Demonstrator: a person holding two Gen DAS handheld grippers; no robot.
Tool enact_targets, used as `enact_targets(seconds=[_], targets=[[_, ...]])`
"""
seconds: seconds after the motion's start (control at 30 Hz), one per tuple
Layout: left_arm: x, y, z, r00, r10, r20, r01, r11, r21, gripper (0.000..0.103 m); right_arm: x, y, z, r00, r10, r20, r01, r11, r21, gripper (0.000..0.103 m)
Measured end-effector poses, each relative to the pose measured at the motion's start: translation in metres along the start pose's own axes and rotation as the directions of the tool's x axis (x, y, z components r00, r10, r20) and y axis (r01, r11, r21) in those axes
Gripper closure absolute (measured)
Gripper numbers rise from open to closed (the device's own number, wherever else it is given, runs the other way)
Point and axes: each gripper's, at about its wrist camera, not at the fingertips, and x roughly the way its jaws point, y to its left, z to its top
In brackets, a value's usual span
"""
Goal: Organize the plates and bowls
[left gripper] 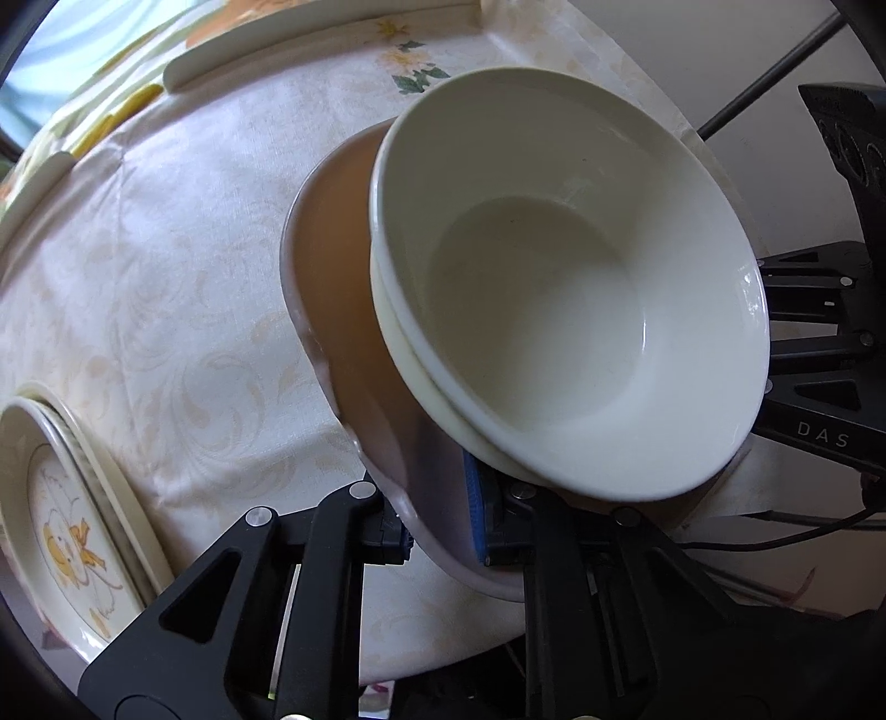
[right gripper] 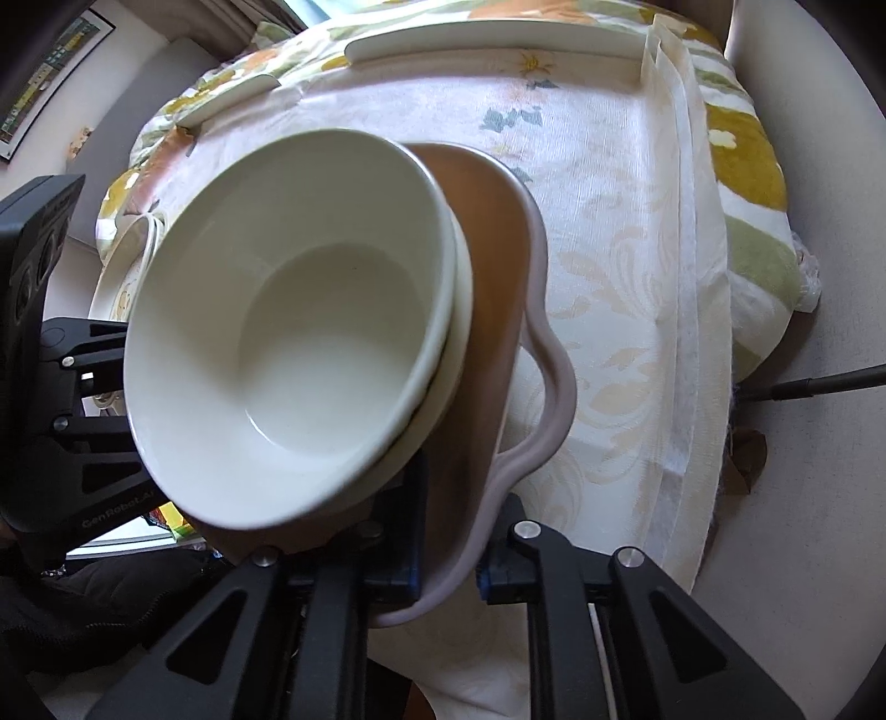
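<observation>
A large pinkish-grey bowl with a wavy rim (left gripper: 326, 310) (right gripper: 515, 310) is held between both grippers above the table. Two nested white bowls (left gripper: 559, 288) (right gripper: 299, 327) sit inside it. My left gripper (left gripper: 443, 531) is shut on the big bowl's rim, one blue pad inside, one finger outside. My right gripper (right gripper: 448, 565) is shut on the opposite rim in the same way. The right gripper's body shows at the right edge of the left wrist view (left gripper: 819, 354); the left gripper's body shows at the left of the right wrist view (right gripper: 66, 421).
A stack of flower-patterned plates (left gripper: 72, 526) (right gripper: 119, 266) lies on the cream tablecloth (left gripper: 166, 277) (right gripper: 609, 277). Pale long plate rims (left gripper: 310, 50) (right gripper: 487, 39) lie at the table's far side. The table edge runs along the right in the right wrist view.
</observation>
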Motion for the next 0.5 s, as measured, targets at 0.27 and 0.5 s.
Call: enact_targets(seconds=[0.27, 0.5], targets=[[-0.011, -0.009, -0.008, 0.995, 0.060, 0.079, -0.063, 0.997, 0.041, 0.090, -0.004, 0.006, -0.006, 0.998, -0.029, 0.061, 0.029, 1.000, -0.005, 0.090], [-0.049, 0.007, -0.019, 0.990, 0.084, 0.115, -0.086, 0.996, 0.008, 0.090, -0.025, 0.032, 0.008, 0.995, -0.053, 0.086, 0.058, 0.997, -0.052, 0.090]])
